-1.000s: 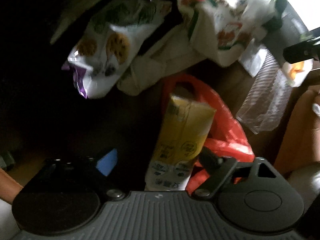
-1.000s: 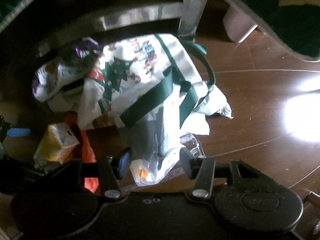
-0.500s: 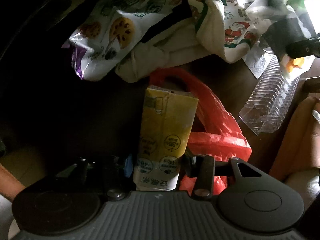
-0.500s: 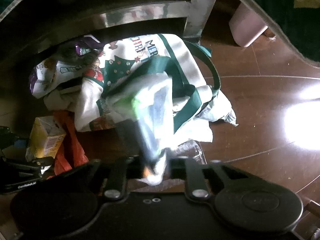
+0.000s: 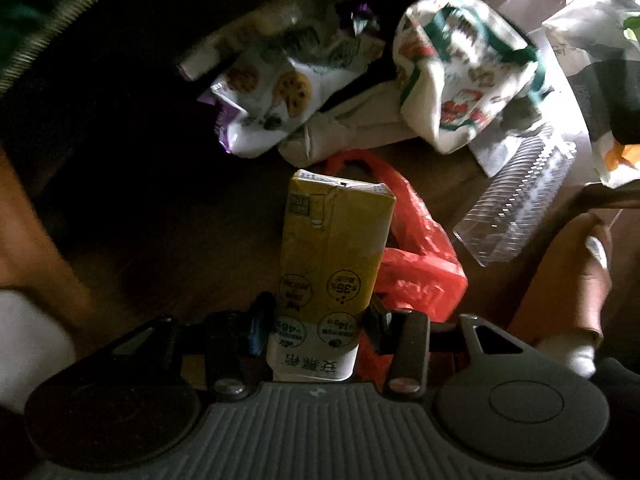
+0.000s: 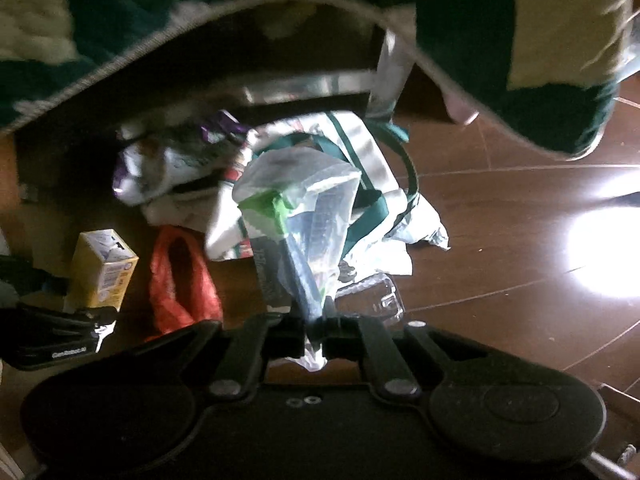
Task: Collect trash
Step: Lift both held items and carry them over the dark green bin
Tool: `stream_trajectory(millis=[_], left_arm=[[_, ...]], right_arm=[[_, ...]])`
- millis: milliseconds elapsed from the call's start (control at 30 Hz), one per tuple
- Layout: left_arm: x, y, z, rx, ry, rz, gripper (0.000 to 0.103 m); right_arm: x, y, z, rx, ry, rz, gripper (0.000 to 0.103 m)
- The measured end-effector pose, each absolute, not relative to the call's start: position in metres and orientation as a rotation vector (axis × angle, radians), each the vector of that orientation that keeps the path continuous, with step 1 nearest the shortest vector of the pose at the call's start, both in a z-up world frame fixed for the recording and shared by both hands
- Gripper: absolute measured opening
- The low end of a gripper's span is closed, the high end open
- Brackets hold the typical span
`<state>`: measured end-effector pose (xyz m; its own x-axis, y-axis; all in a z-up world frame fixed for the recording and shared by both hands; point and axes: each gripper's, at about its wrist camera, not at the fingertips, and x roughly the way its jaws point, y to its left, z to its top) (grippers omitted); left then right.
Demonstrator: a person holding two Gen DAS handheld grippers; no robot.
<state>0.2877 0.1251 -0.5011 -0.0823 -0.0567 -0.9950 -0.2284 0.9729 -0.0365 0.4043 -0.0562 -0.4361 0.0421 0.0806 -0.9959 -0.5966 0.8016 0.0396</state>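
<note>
My left gripper (image 5: 316, 320) is shut on a yellow and white drink carton (image 5: 332, 256), gripping its lower end; the carton also shows in the right wrist view (image 6: 104, 272). My right gripper (image 6: 316, 334) is shut on a clear plastic wrapper with a green patch (image 6: 296, 216), which stands up from the jaws; it also shows in the left wrist view (image 5: 600, 80). On the dark wooden floor lie a red plastic bag (image 5: 416, 264), a cookie packet (image 5: 272, 100), a clear ribbed plastic tray (image 5: 516, 208) and crumpled white paper (image 6: 400, 240).
A white Christmas-print tote with green straps (image 5: 460, 80) lies behind the trash. A dark green and cream cloth (image 6: 520, 40) hangs over a metal-legged frame (image 6: 388, 76) above the pile. A person's legs (image 5: 568, 264) are at both sides. Sunlight glares on the floor (image 6: 600, 256).
My left gripper closed on the carton. My right gripper closed on the plastic wrapper and lifted it off the floor. Both views have pulled back from the pile.
</note>
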Motion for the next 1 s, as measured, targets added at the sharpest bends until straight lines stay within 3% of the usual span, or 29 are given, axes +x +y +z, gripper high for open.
stream_trajectory(millis=[600,1000], left_arm=[[0.234,0.095,-0.246,-0.302,1.273,0.135,0.046],[0.204,0.039,-0.081,-0.280,0.948,0.059,0.046]], right_arm=[[0.300,-0.087,-0.235,-0.173,1.240,0.617,0.005],[0.226,-0.163,-0.085,-0.033,0.961,0.622,0.005]])
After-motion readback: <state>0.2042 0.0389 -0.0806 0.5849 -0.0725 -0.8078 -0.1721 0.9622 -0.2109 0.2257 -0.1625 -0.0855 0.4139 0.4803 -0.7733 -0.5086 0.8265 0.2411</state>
